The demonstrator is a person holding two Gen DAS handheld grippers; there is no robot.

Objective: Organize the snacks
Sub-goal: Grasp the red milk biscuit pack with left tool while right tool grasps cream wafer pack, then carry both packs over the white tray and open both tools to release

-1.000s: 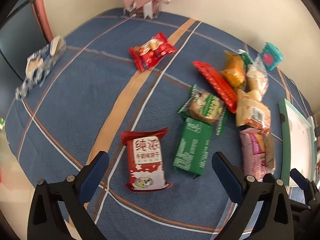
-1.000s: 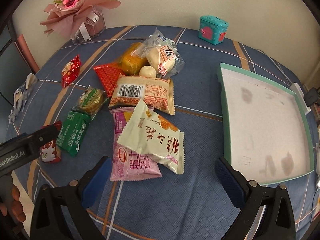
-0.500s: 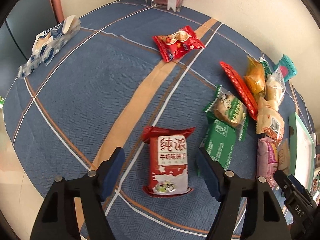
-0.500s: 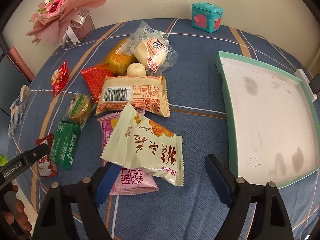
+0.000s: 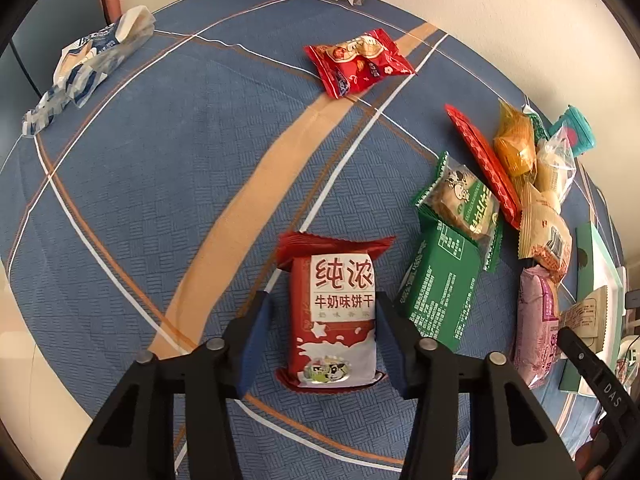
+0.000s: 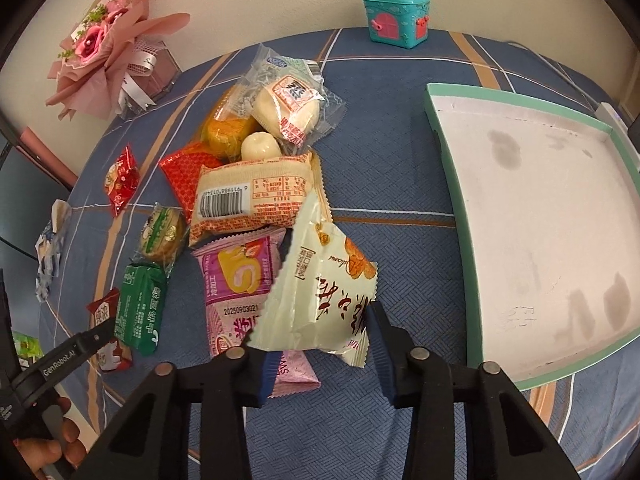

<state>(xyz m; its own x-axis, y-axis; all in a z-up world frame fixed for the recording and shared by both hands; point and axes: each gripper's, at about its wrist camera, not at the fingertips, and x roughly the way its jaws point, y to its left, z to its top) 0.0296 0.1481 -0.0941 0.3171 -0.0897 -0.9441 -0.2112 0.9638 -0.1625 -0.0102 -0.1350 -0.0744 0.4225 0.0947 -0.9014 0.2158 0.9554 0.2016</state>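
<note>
My left gripper [image 5: 320, 344] straddles a red and white biscuit pack [image 5: 340, 320] that lies on the blue cloth; the right finger touches the pack, the left stands a little off it. My right gripper [image 6: 320, 348] has closed on a cream snack bag [image 6: 320, 300], which tilts up from the pile over a pink roll-cake pack [image 6: 236, 284]. A pale tray with a green rim [image 6: 448, 184] lies at the right and holds nothing.
More snacks lie in a pile: a green pack [image 5: 440, 296], a green-wrapped cake [image 5: 464, 200], a red pack [image 5: 484, 160], a beige barcode pack [image 6: 252, 196], a clear bun bag [image 6: 288, 100]. A red candy pack [image 5: 360, 60] lies apart. A bouquet [image 6: 108, 44] and teal box [image 6: 396, 16] stand at the back.
Both grippers moved forward and narrowed. The left one now brackets the red biscuit pack. The right one has closed on the cream bag, which has tilted up.
</note>
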